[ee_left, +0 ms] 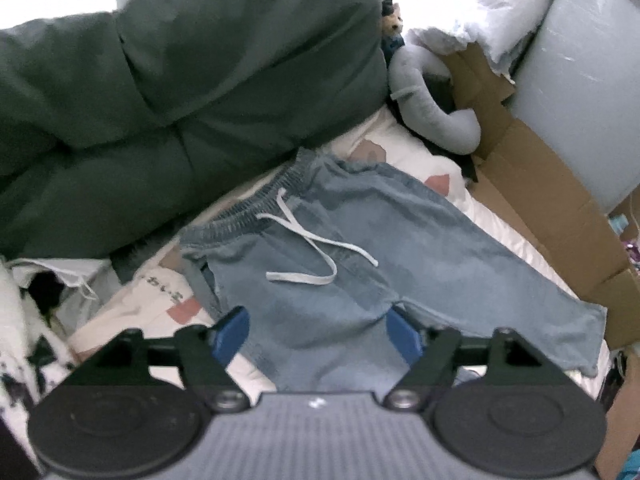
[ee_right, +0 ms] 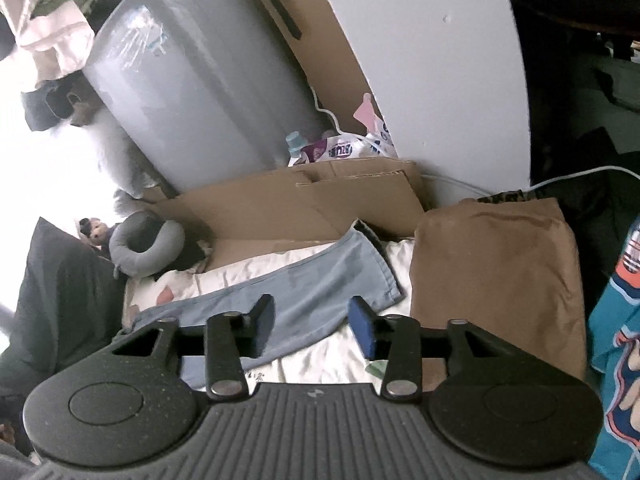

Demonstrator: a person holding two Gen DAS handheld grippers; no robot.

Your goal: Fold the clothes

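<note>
Left gripper (ee_left: 318,334) spread wide, nothing between its blue pads (ee_left: 231,332), raised clear above the jeans (ee_left: 360,248). Right gripper (ee_right: 313,326) likewise parted, pads clear of any cloth.

Below and ahead of the left gripper: light blue jeans lying flat on a white patterned bedsheet (ee_left: 160,296), waistband (ee_left: 248,208) at the far left, white drawstring (ee_left: 308,244) loose across the front, one leg running out to the right, its hem (ee_left: 596,340) close to the bed's edge. Directly beyond the waistband, touching it: a big dark green cushion (ee_left: 180,92), closing off the far side. Far right of the gripper: a grey neck pillow (ee_left: 432,116), then flattened brown cardboard (ee_left: 540,200) lining the bed's right edge. Bare sheet showing only in narrow strips around the jeans.

Under and ahead of the right gripper: the jeans leg, hem end pointing away toward the cardboard wall. Just right of the gripper: a folded tan cloth (ee_right: 496,272), beside the hem, a thin strip of sheet between them. Farther right: a teal printed garment (ee_right: 616,340) at the frame edge. Beyond the cardboard: a tall grey cylinder (ee_right: 192,92), and at its foot a cluttered gap with a bottle (ee_right: 296,144) and a printed bag (ee_right: 344,150).
</note>
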